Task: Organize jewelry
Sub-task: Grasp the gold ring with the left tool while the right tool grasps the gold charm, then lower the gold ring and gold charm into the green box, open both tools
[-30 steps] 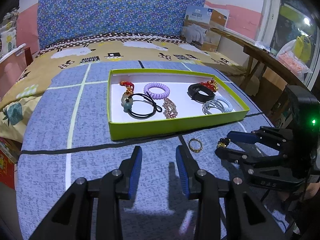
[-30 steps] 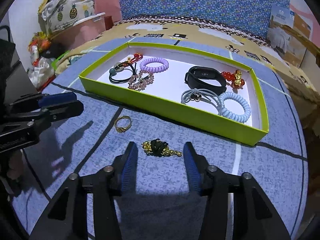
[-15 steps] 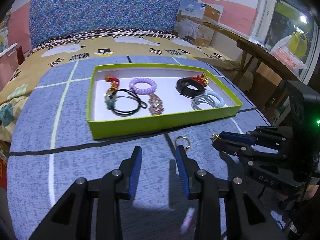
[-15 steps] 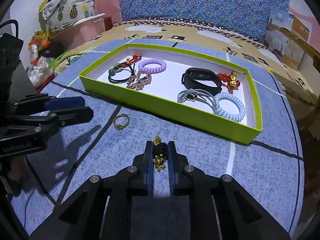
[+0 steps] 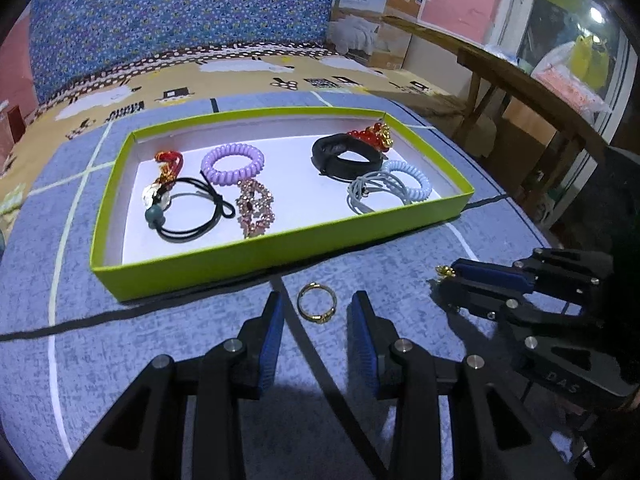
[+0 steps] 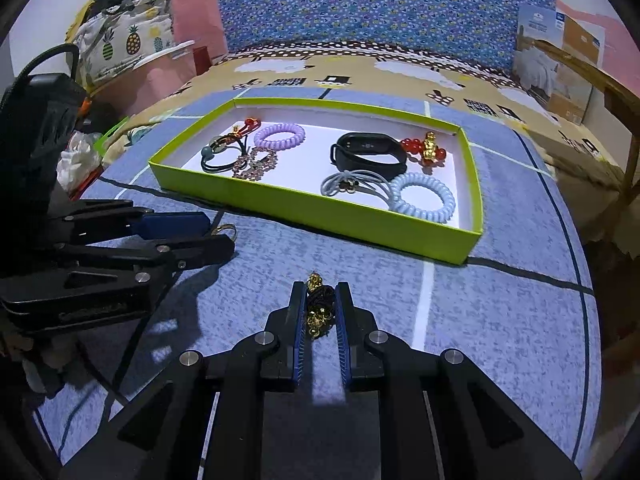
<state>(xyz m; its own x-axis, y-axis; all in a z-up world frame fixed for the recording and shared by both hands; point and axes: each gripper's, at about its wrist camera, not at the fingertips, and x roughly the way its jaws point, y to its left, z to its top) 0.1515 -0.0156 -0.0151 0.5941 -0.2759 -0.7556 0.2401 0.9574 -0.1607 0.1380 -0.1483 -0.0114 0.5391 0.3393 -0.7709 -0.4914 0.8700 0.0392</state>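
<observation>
A green tray (image 5: 280, 248) (image 6: 320, 218) with a white floor holds several hair ties, a black wristband (image 6: 370, 152) and beaded charms. A gold ring (image 5: 317, 303) lies on the blue cloth in front of the tray; it also shows in the right wrist view (image 6: 226, 231), partly hidden. My left gripper (image 5: 318, 312) is open, with its fingers on either side of the ring. My right gripper (image 6: 320, 302) is shut on a black-and-gold charm (image 6: 318, 306) and holds it just above the cloth, right of the ring.
The blue patterned cloth (image 5: 100, 360) covers a round table. A bed with a floral headboard lies behind. A wooden bench (image 5: 520, 76) and a cardboard box (image 5: 376, 20) stand at the right. Bags (image 6: 120, 40) are piled at the left.
My right gripper closed on the black-and-gold charm and lifted it slightly. My left gripper moved forward and right until its open fingers straddle the ring.
</observation>
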